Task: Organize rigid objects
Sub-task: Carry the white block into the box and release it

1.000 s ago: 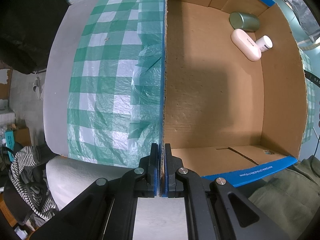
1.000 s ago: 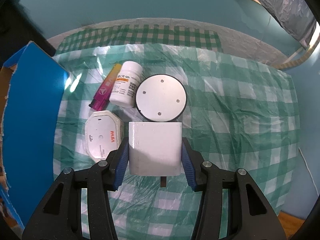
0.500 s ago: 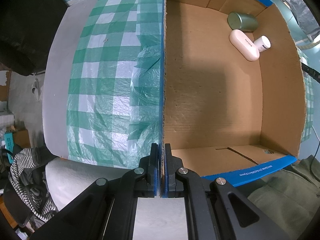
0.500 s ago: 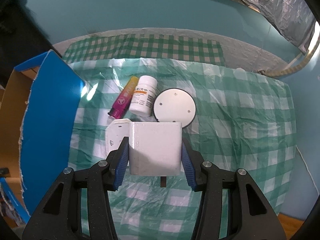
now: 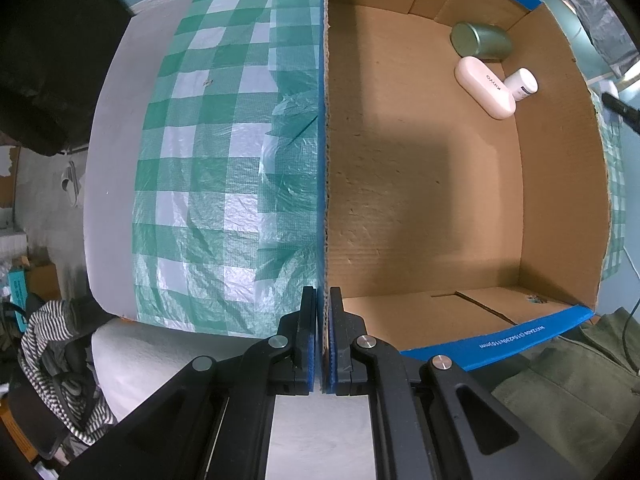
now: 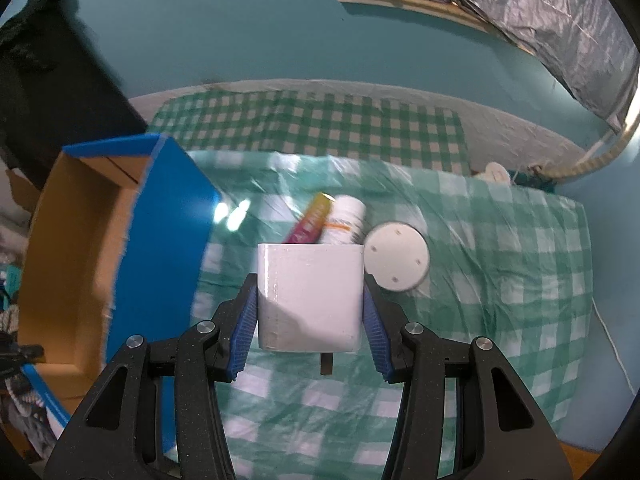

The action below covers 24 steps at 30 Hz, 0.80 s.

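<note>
Raised clear of the tablecloth (image 6: 500,280), my right gripper (image 6: 310,312) clamps the white block (image 6: 310,296) (box-bound) — left gripper (image 5: 322,332) pinches the box wall (image 5: 325,160), steadying it.

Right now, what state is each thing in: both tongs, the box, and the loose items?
Left tongs: shut on the cardboard box wall.
Right tongs: shut on the white block, lifted off the cloth.
Cardboard box: open-topped.
Green tin, pink case, small white bottle: lying in the box corner.
Pink tube, white pill bottle, round white disc: lying on the checked cloth.
</note>
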{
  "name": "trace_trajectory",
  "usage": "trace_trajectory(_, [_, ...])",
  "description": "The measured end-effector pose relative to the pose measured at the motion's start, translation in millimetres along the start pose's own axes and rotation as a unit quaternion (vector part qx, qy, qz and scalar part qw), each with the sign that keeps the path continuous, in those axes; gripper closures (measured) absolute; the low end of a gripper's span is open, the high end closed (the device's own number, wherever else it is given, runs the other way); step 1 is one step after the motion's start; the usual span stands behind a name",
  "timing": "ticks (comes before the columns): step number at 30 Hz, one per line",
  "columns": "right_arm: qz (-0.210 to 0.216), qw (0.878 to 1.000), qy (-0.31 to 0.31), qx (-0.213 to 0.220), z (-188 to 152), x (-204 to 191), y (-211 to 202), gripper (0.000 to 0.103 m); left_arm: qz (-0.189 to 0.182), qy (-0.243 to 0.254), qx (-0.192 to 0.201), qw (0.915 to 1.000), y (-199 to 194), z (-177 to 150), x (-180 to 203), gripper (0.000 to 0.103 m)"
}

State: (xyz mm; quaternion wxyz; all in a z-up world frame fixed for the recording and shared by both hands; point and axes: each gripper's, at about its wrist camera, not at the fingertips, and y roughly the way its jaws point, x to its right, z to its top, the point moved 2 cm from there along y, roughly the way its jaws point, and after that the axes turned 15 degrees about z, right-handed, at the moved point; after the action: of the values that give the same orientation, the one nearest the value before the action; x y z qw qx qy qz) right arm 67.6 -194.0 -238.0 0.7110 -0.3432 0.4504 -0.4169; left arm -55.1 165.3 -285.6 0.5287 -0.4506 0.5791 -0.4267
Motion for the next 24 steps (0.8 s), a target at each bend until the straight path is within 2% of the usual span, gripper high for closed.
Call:
trace_trajectory(14, [0.035, 0.997, -0.066, 0.006, 34.6, -66.6, 5.7, 0.054, -0.003, 0.0, 0.0, 1.0, 1.1, -1.5, -1.5, 0.098])
trace_trajectory(24, [0.048, 0.993, -0.104, -0.009, 46.9, -102.6, 25.2, 0.054, -0.004, 0.002, -0.001, 1.0, 0.5, -2.8, -0.9, 0.098])
